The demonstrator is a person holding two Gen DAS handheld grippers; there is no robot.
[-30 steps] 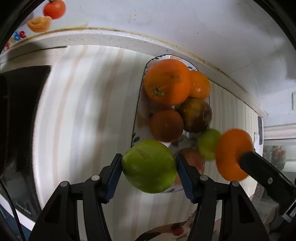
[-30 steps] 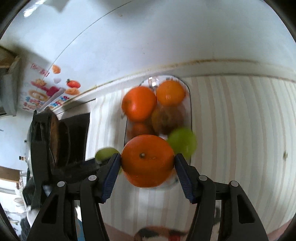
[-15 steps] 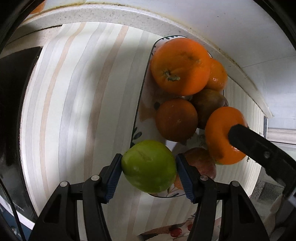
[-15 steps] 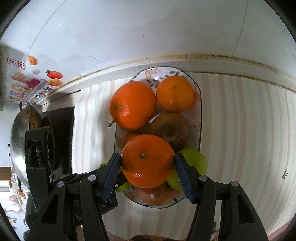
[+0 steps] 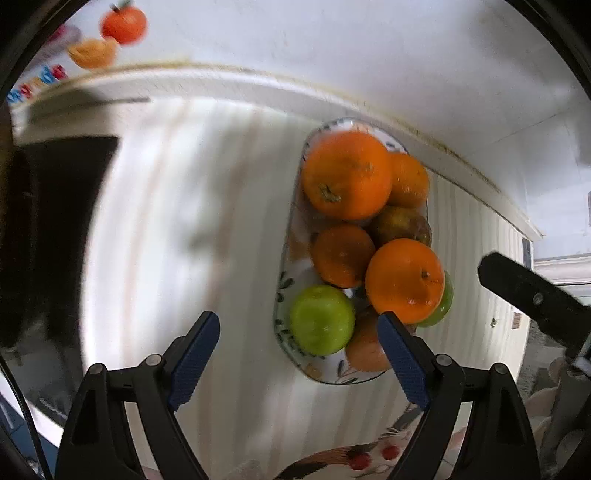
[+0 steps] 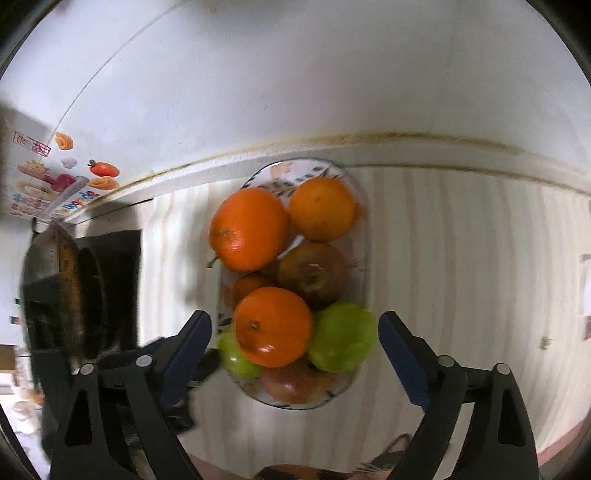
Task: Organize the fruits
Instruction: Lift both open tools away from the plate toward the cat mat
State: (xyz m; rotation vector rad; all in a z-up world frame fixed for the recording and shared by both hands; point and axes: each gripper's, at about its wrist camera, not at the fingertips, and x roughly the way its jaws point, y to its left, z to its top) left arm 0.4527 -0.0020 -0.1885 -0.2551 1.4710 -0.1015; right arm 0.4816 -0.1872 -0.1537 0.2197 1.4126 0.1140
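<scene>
An oval flowered plate (image 5: 283,291) (image 6: 295,170) on the striped counter holds several oranges and apples. My left gripper (image 5: 297,326) hangs above the plate's near end, its jaws opening. A green apple (image 5: 321,319) lies on the plate below, free of the blue pads. My right gripper (image 6: 294,326) is also opening over the pile. An orange (image 6: 273,326) (image 5: 404,278) rests on top of the heap, clear of its pads. A second green apple (image 6: 341,336) sits beside the orange. One black finger of the right gripper (image 5: 532,295) shows at the right of the left wrist view.
A dark stovetop (image 5: 55,221) borders the striped counter (image 5: 184,229) on the left, with a pan (image 6: 70,288) on it. The white wall (image 6: 332,74) runs right behind the plate, with fruit stickers (image 5: 122,22) at upper left. The counter's front edge is close below.
Both grippers have opened: the green apple left the left jaws and the orange left the right jaws, and both now lie on the plate. Both views have drawn back from the pile.
</scene>
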